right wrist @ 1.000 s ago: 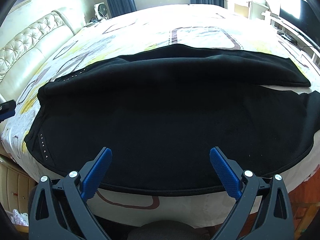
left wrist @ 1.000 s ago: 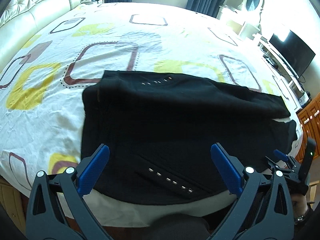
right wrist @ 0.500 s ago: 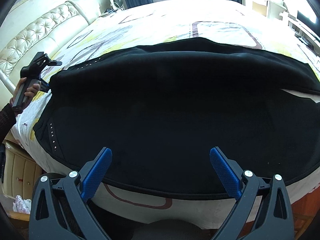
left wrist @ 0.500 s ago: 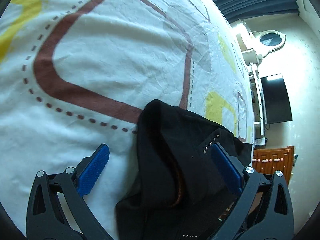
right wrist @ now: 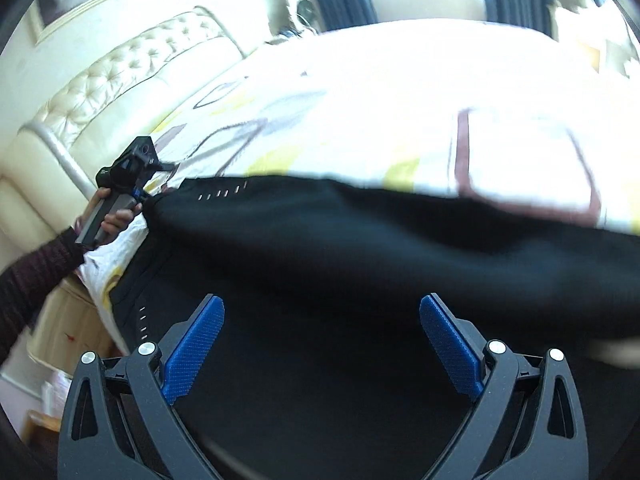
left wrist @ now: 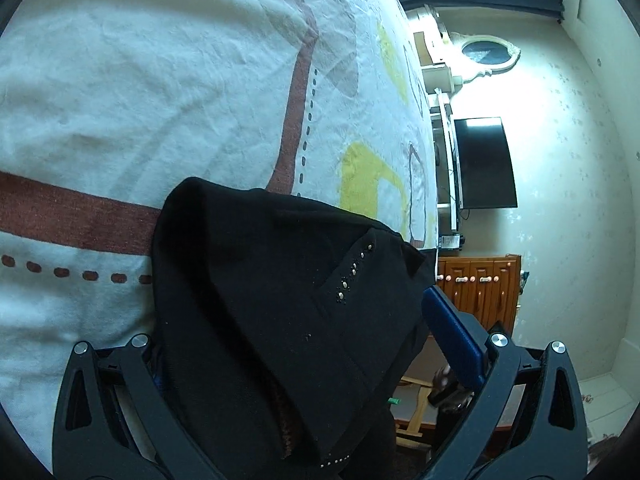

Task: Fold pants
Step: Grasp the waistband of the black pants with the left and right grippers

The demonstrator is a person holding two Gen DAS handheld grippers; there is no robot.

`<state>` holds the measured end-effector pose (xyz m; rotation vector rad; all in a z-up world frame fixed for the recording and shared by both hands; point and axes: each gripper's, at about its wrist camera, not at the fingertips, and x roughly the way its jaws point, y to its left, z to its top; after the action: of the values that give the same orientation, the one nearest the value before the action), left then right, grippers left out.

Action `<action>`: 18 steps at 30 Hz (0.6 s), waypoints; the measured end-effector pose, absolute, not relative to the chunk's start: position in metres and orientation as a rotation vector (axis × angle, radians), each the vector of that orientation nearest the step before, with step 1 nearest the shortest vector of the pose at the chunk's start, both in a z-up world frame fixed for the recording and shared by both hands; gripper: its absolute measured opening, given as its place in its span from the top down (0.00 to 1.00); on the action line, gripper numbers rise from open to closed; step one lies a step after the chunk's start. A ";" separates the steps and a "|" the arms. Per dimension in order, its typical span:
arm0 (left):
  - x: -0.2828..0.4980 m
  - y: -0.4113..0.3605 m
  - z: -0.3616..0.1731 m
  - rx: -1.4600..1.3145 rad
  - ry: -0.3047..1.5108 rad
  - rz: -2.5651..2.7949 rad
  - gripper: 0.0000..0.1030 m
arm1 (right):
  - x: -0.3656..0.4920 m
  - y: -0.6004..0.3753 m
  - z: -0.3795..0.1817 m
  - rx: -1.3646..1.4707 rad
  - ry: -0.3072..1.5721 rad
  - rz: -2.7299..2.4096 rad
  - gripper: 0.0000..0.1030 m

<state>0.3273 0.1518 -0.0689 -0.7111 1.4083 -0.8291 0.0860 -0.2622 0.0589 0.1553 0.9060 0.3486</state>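
Note:
Black pants [right wrist: 360, 264] with small metal studs lie spread across the patterned bed sheet [right wrist: 400, 92]. In the left wrist view a corner of the pants [left wrist: 272, 300] bunches up between the fingers of my left gripper [left wrist: 304, 344]. Its jaws stand wide apart; the left pad is hidden under the cloth and the right blue pad [left wrist: 452, 336] shows beside it. The left gripper also shows in the right wrist view [right wrist: 132, 168], at the pants' far left corner. My right gripper [right wrist: 320, 344] is open above the near part of the pants, touching nothing.
A cream tufted headboard [right wrist: 112, 88] runs along the left. A dark TV [left wrist: 484, 160], white dresser with oval mirror [left wrist: 484, 52] and wooden cabinet [left wrist: 476, 284] stand beyond the bed. The bed's near edge drops off at lower left.
My left gripper has moved from the near edge to the pants' far left corner and pushed in until the cloth lies between its fingers. My right gripper swung left, staying open.

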 end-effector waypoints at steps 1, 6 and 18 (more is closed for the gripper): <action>0.327 0.148 -0.068 -0.667 1.408 -0.836 0.02 | 0.097 -0.264 0.063 0.111 0.890 0.376 0.05; 0.339 0.137 -0.057 -0.572 1.407 -0.762 0.02 | 0.171 -0.268 0.048 -0.120 0.982 0.451 0.05; 0.334 0.132 -0.048 -0.359 1.300 -0.778 0.22 | 0.234 -0.284 -0.004 -0.227 1.252 0.488 0.06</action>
<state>0.3336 0.1316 -0.0480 -0.3590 1.3003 -0.7777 0.2342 -0.2840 -0.0042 -0.2269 1.2524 0.4878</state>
